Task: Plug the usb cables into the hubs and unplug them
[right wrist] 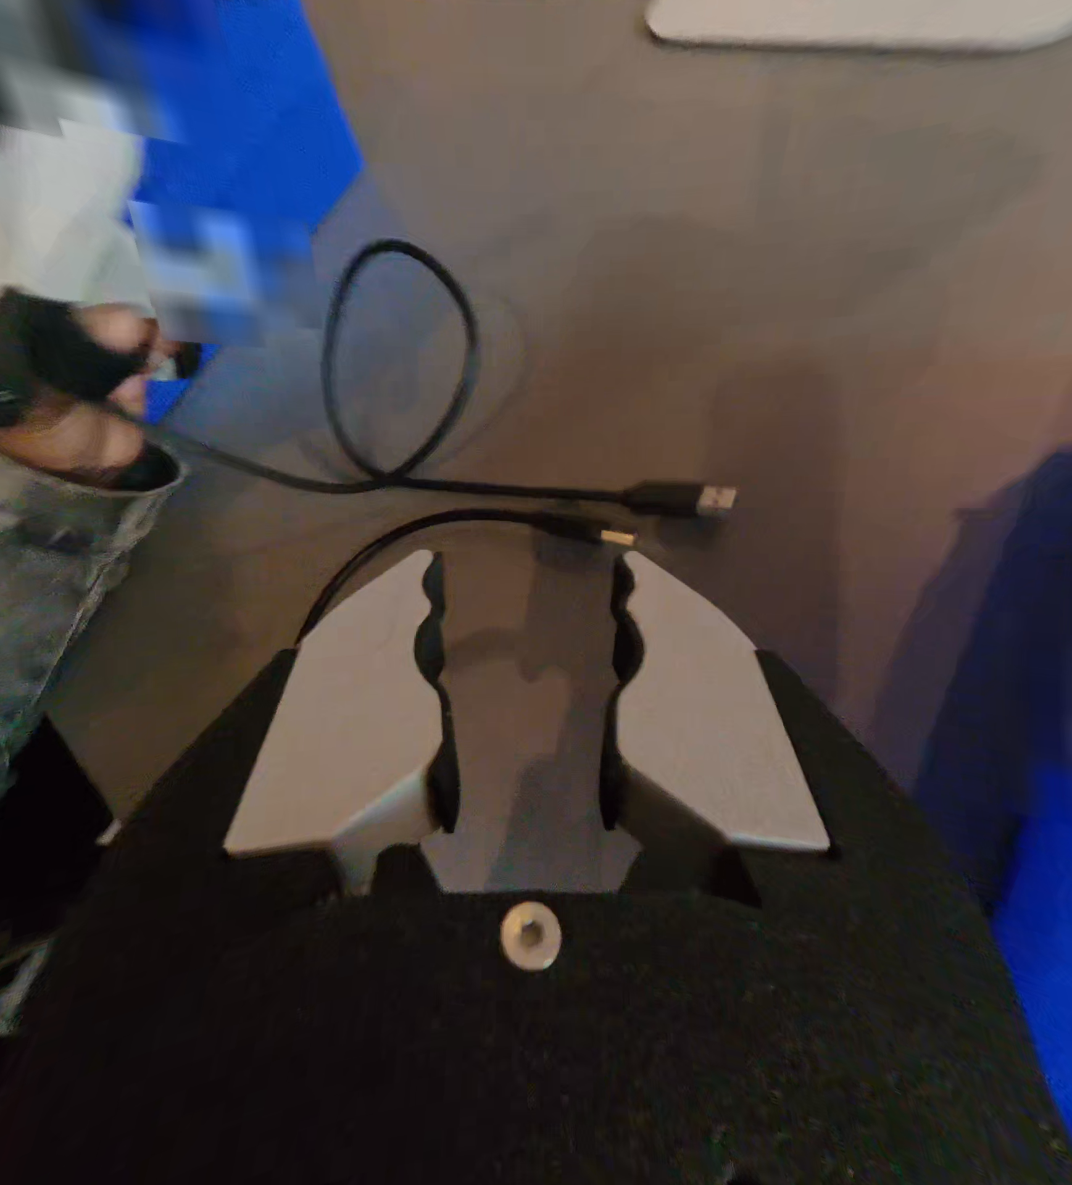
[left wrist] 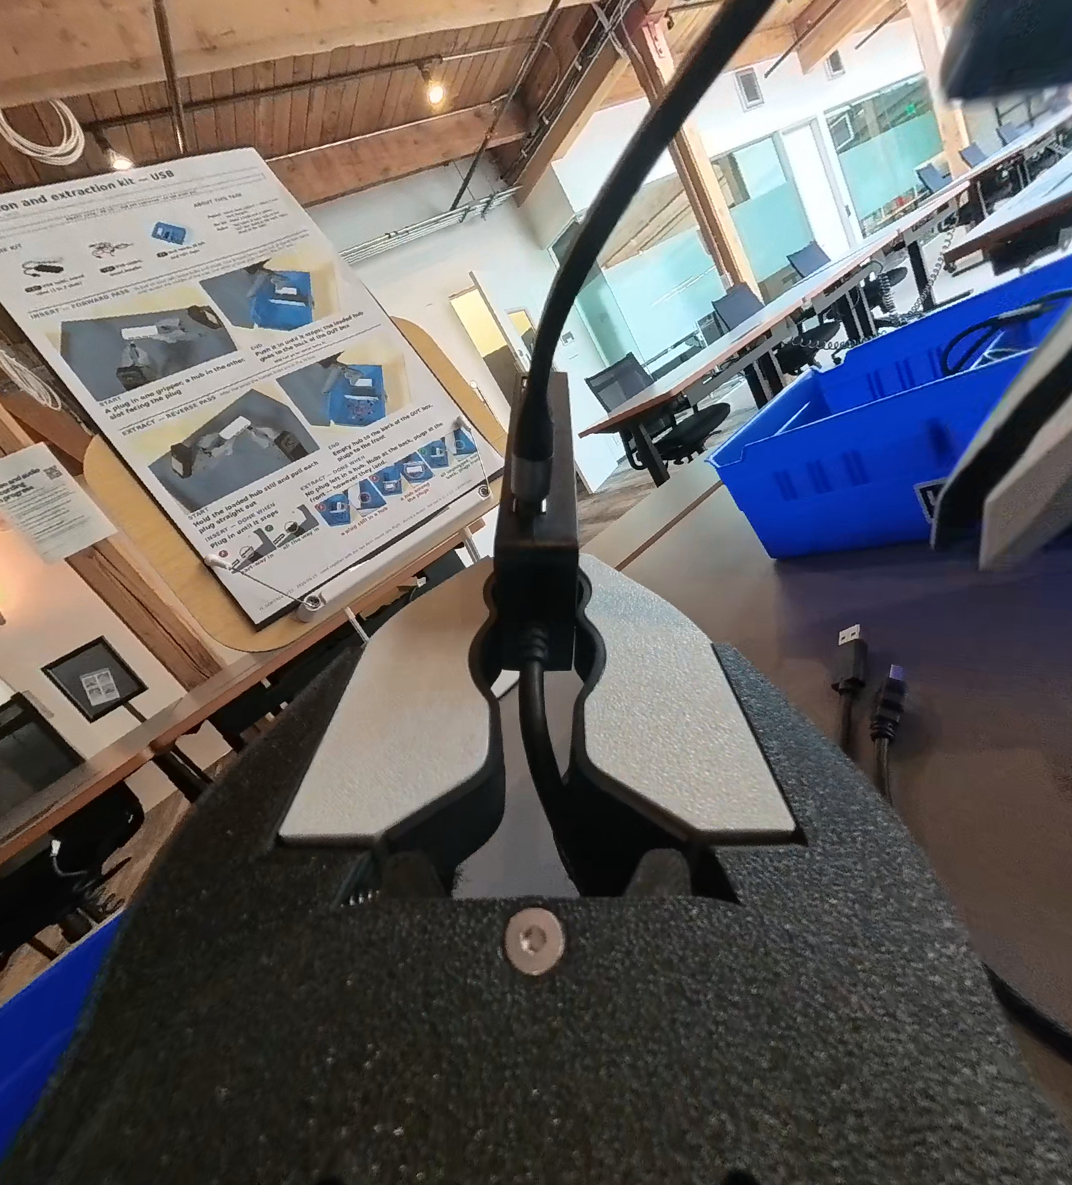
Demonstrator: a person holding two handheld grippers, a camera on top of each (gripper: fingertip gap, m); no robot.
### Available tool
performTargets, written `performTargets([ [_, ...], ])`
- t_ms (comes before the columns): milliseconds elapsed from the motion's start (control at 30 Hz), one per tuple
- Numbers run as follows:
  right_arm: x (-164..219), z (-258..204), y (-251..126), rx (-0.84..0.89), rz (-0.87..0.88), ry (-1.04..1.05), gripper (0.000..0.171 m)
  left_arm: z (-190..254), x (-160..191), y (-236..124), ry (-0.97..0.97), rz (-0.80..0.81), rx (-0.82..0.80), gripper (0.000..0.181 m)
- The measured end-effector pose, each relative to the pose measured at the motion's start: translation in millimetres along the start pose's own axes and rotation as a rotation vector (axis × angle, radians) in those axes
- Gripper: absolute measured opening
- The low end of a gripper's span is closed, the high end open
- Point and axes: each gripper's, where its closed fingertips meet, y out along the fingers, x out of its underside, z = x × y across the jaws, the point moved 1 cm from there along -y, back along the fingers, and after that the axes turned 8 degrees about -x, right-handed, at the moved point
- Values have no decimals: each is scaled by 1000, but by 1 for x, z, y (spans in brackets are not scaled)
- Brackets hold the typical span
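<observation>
My left gripper [left wrist: 536,603] is shut on a black USB hub [left wrist: 536,513], held upright off the table. A black cable's plug [left wrist: 530,471] sits in one of the hub's ports and its cable arcs up to the top right. The hub's own lead [left wrist: 536,718] runs down between the fingers. Two loose black USB plugs [left wrist: 870,680] lie on the grey table to the right. In the right wrist view, my right gripper [right wrist: 527,571] is open and empty just above the table, its tips close to two plugs: a larger one [right wrist: 680,499] and a smaller one [right wrist: 591,533].
A blue bin [left wrist: 841,462] stands at the back right of the grey table [left wrist: 969,737], with the right gripper's blurred body [left wrist: 1046,410] in front of it. An instruction board [left wrist: 200,359] leans at the left. A person's hand [right wrist: 71,410] and blue bins [right wrist: 1065,833] flank the cables.
</observation>
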Motion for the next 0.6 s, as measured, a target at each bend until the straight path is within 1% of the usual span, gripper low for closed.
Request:
performTargets([
  [100,14,16,20,33,3,134,63,0,-2,-1,2,7,2,18],
  [133,17,21,25,58,-10,153,65,0,-2,-1,1,9,2,18],
  [167,20,22,30,72,-23,163,63,0,-3,-1,0,11,3,18],
  [267,29,21,49,149,-106,107,65,1,-5,-1,0,17,9,18],
  [333,27,21,60,203,-124,56,67,3,-4,0,8,16,13,18],
  [433,18,22,73,202,-110,59,62,4,-4,0,12,15,16,18],
  [500,14,21,76,158,-86,109,58,3,-3,0,13,10,15,18],
  [533,12,24,76,154,-75,130,52,2,-3,0,14,11,13,18],
  [600,11,33,76,187,-94,126,28,3,-4,0,8,13,15,18],
])
